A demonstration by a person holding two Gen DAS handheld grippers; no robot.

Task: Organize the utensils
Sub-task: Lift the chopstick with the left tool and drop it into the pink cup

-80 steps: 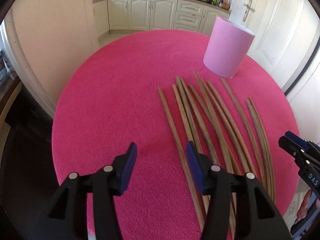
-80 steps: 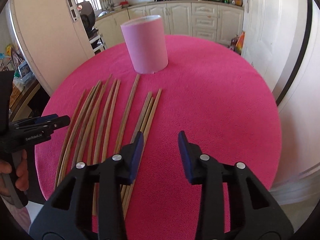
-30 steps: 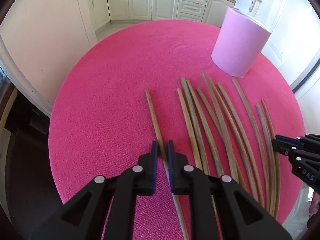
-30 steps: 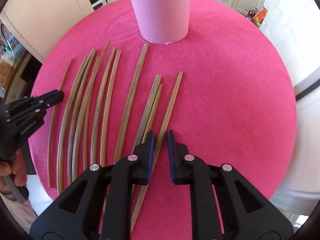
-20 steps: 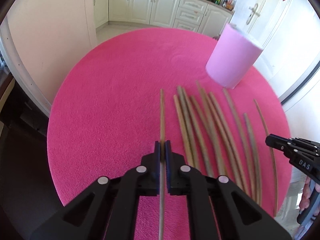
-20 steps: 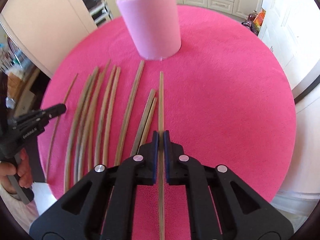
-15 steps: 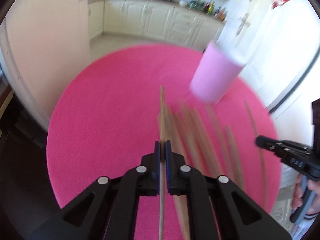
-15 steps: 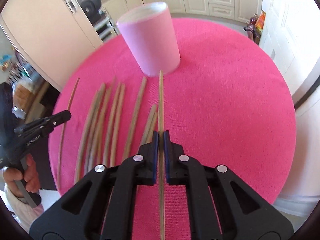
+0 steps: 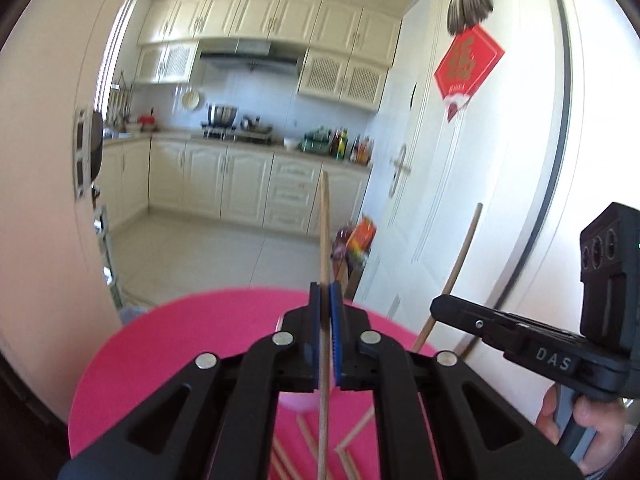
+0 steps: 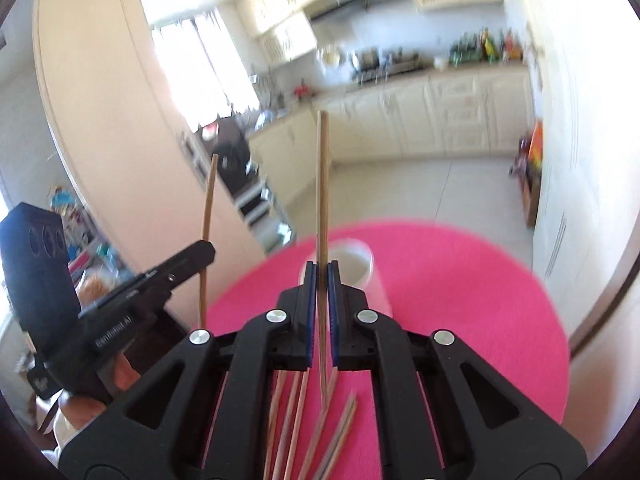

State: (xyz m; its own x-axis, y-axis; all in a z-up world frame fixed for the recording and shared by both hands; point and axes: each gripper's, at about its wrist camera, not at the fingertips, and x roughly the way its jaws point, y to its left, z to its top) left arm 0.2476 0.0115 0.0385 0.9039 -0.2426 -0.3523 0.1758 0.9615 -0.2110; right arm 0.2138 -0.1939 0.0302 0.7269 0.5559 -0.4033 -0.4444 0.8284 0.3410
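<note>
Both grippers clamped on one chopstick each, raised above the surface.

Left gripper (image 9: 325,320) pinched tight on a chopstick (image 9: 325,236) running straight up between its pads and out past the tips; right gripper (image 10: 321,304) likewise closed on a second chopstick (image 10: 322,184), upright through the jaws; pink cup (image 10: 366,270) just ahead of the right gripper on the pink surface (image 10: 480,300); loose chopsticks (image 10: 304,420) lying below and behind the right gripper's tips, partly hidden by its arms.
</note>
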